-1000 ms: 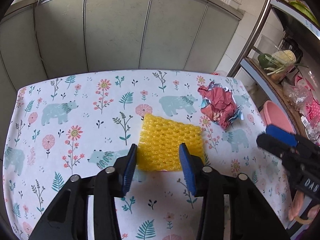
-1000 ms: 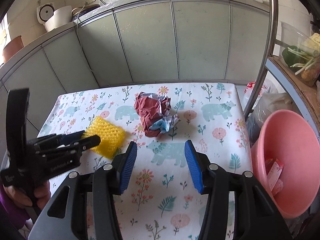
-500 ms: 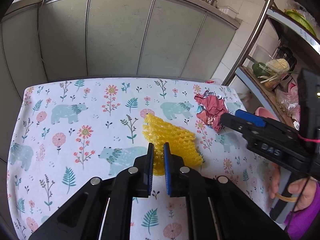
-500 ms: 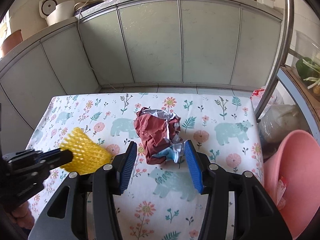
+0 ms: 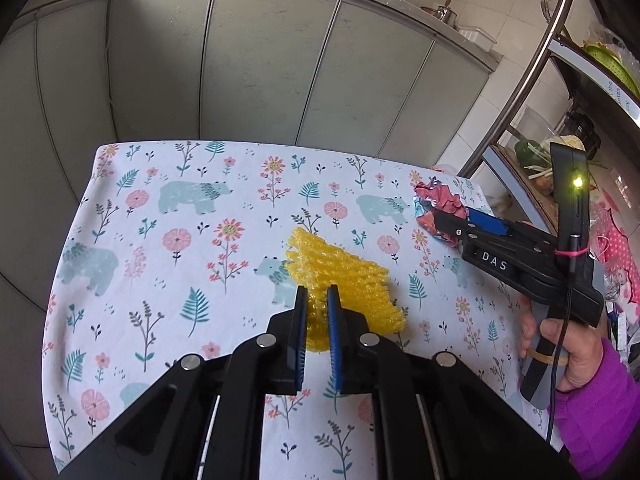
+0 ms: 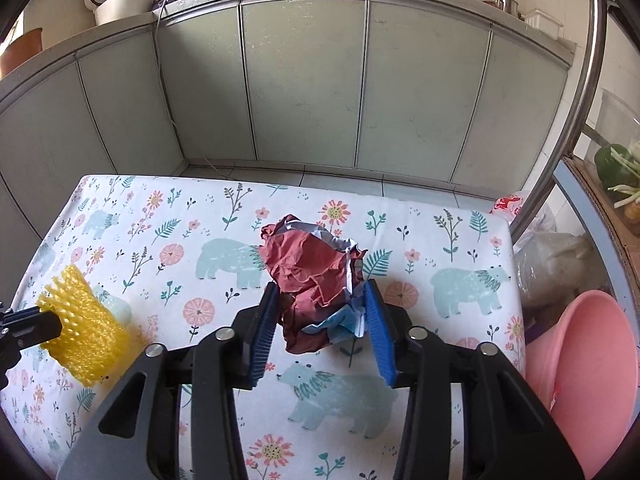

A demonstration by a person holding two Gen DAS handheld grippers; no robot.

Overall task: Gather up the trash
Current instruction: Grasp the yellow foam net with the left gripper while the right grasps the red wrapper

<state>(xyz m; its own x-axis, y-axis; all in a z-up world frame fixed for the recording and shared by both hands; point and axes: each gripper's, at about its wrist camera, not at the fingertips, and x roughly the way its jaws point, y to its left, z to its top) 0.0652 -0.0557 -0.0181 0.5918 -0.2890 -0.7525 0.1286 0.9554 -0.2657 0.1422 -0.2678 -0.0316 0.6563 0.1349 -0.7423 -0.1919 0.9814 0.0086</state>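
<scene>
Floral tablecloth (image 6: 460, 248) covers table; pink basin (image 6: 592, 368) beside its right edge. Right hand (image 5: 560, 344), purple sleeve, grips handle; right gripper (image 6: 320, 312) pitched down toward cloth, jaws closing around crumpled red paper wad (image 6: 312, 272), pads touching wad's sides, wad resting on cloth, roughly upright lump. Left gripper (image 5: 317, 312) also angled down, clamped on yellow foam net (image 5: 344, 280); net's long axis runs away from jaws, far end fanned out, lifted off cloth.

Crumpled paper wad (image 6: 316, 276), printed tablecloth (image 6: 460, 248)
</scene>
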